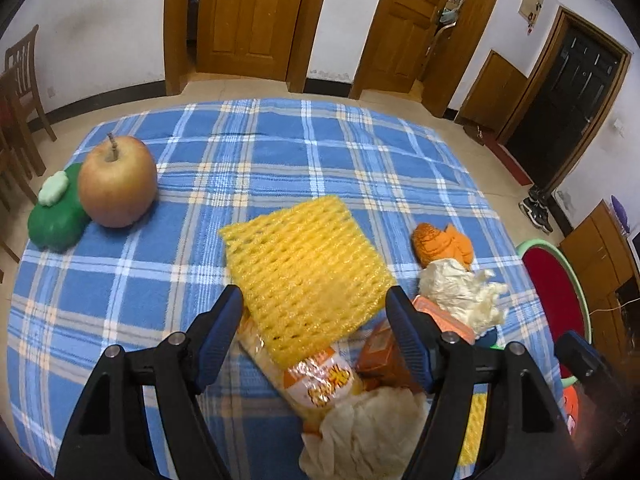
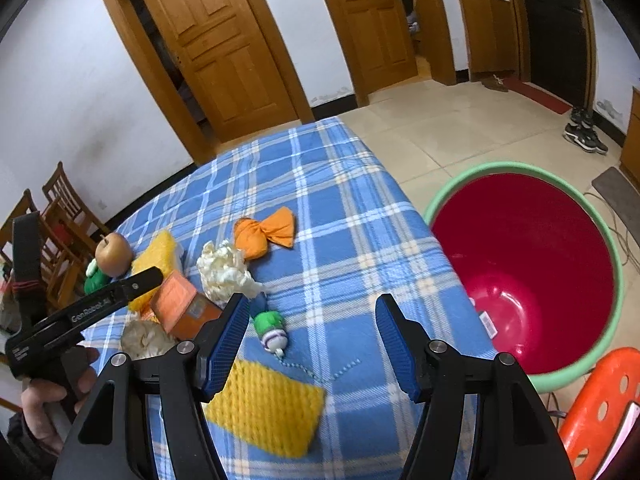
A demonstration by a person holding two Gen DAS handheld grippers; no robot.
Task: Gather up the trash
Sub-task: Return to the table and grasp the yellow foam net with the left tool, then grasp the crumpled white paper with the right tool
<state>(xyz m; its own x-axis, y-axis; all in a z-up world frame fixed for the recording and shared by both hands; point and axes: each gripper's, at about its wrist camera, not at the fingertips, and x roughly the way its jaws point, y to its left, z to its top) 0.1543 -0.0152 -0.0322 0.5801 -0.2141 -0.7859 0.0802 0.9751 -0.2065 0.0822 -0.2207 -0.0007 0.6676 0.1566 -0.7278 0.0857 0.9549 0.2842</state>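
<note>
My left gripper (image 1: 314,300) is open, its jaws on either side of a yellow foam fruit net (image 1: 308,268) that lies on an orange snack wrapper (image 1: 320,384). Crumpled tissues (image 1: 460,292) and an orange box (image 1: 384,356) lie beside it. My right gripper (image 2: 312,316) is open and empty above the blue plaid table (image 2: 340,240). A second yellow foam net (image 2: 266,410) lies under its left finger. A red bin with a green rim (image 2: 520,264) stands on the floor right of the table. The left gripper's body (image 2: 80,312) shows in the right wrist view.
An apple (image 1: 118,182) and a green toy (image 1: 56,216) sit at the table's left. An orange cloth toy (image 2: 266,236), white tissue (image 2: 224,270) and a small green-white toy (image 2: 272,332) lie mid-table. An orange stool (image 2: 600,412) stands near the bin. Wooden chairs (image 1: 20,92) stand left.
</note>
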